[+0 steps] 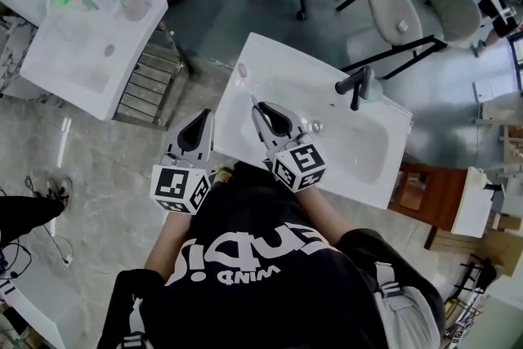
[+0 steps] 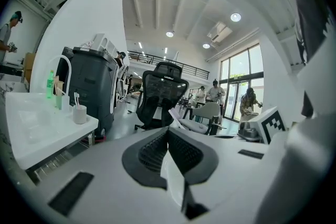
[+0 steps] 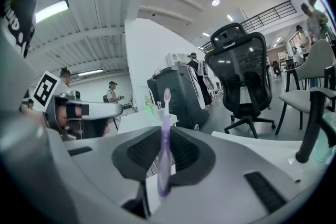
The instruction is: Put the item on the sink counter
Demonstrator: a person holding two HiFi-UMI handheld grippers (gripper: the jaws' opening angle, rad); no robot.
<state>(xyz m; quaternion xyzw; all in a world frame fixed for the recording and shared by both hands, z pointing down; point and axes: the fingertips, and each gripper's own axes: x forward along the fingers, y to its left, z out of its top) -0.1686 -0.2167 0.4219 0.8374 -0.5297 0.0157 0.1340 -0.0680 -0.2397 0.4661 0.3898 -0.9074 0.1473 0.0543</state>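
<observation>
Grey concrete floor (image 1: pixel 221 4) surrounds a white ceramic sink counter (image 1: pixel 384 167) with a black faucet (image 1: pixel 357 86). Over its left end, the right gripper (image 3: pixel 165 132) clamps a slim purple toothbrush (image 3: pixel 165 113). The left gripper (image 2: pixel 168 131) has its jaws pressed together, holding nothing. On a second white sink (image 1: pixel 73 61), a small white cup (image 2: pixel 80 113) holds toothbrushes.

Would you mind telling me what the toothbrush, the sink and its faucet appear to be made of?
Toothbrush: translucent purple plastic, probably; light shows through it.
Sink: smooth white, faint sheen, likely ceramic.
Faucet: dull black, no glare, probably coated metal.
</observation>
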